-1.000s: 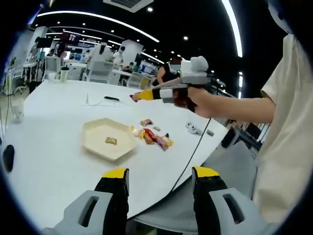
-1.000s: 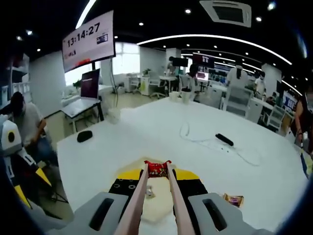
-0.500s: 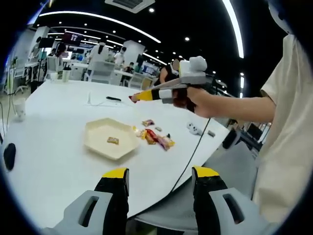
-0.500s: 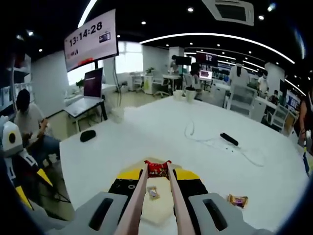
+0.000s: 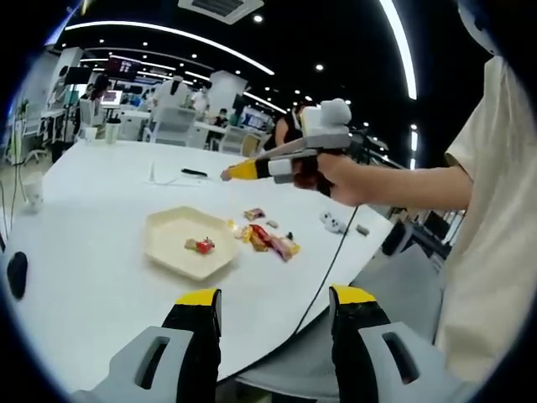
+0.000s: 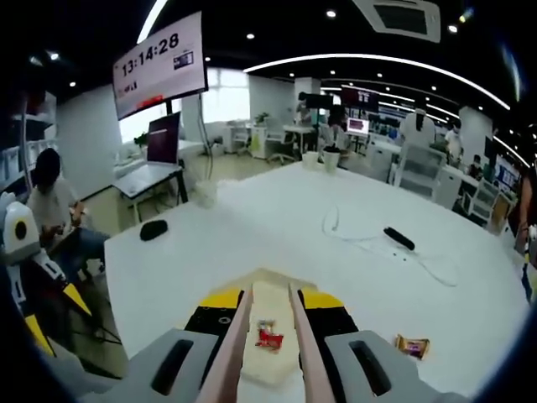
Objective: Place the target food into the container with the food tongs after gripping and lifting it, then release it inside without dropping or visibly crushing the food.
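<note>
Two wrapped candies [image 5: 200,245] are lying in the cream tray [image 5: 172,227], centre-left; right gripper [image 5: 228,174] is clamping empty food tongs [image 6: 267,336]; left gripper [image 5: 277,295] is idling open; release done.

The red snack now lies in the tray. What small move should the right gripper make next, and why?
Probably swing the tongs toward the wrapped snacks beside the tray. The red snack lies in the tray next to another piece, the tongs' tips are empty and apart, and several snacks are on the table.
</note>
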`<state>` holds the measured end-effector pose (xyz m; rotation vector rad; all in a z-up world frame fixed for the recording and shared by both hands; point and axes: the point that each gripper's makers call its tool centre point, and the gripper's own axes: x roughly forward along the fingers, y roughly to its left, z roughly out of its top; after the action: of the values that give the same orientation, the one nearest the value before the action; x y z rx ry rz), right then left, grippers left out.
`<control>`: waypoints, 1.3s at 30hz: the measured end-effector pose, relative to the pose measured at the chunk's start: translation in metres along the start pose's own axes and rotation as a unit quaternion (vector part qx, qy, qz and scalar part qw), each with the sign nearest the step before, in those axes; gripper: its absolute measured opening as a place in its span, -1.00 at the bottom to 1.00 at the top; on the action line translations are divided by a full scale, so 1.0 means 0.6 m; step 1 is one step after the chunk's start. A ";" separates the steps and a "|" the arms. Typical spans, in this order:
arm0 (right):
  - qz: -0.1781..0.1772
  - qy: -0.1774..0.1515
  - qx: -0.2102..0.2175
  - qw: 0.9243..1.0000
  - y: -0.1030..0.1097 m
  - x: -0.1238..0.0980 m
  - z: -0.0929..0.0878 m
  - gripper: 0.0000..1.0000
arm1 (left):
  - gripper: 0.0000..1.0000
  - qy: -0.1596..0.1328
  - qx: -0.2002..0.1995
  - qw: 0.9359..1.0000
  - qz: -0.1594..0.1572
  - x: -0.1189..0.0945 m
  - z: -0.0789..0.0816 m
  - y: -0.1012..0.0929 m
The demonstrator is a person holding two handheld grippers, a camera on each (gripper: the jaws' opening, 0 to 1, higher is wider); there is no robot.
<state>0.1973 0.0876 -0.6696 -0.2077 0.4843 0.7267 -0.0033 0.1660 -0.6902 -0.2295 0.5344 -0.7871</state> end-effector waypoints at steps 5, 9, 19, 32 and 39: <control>-0.020 0.002 0.020 1.000 -0.031 -0.016 -0.016 -0.51 | 0.01 0.004 0.001 1.000 -0.002 -0.001 -0.004 -0.001; -0.038 0.005 0.035 0.999 -0.061 -0.033 -0.029 -0.51 | 0.01 0.003 0.003 1.000 -0.004 0.000 -0.002 -0.006; -0.083 0.000 0.067 0.994 -0.122 -0.081 -0.050 -0.49 | 0.01 0.007 0.007 1.000 -0.012 0.008 -0.004 -0.014; -0.145 -0.016 0.137 0.980 -0.208 -0.154 -0.092 -0.49 | 0.01 0.019 0.012 0.999 -0.025 0.019 -0.007 -0.026; -0.175 -0.011 0.160 0.971 -0.244 -0.191 -0.128 -0.49 | 0.01 0.026 0.015 0.999 -0.036 0.031 -0.009 -0.036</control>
<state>0.1960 -0.1134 -0.6778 0.0203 0.5197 0.2991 -0.0087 0.1373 -0.6933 -0.2013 0.5659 -0.8717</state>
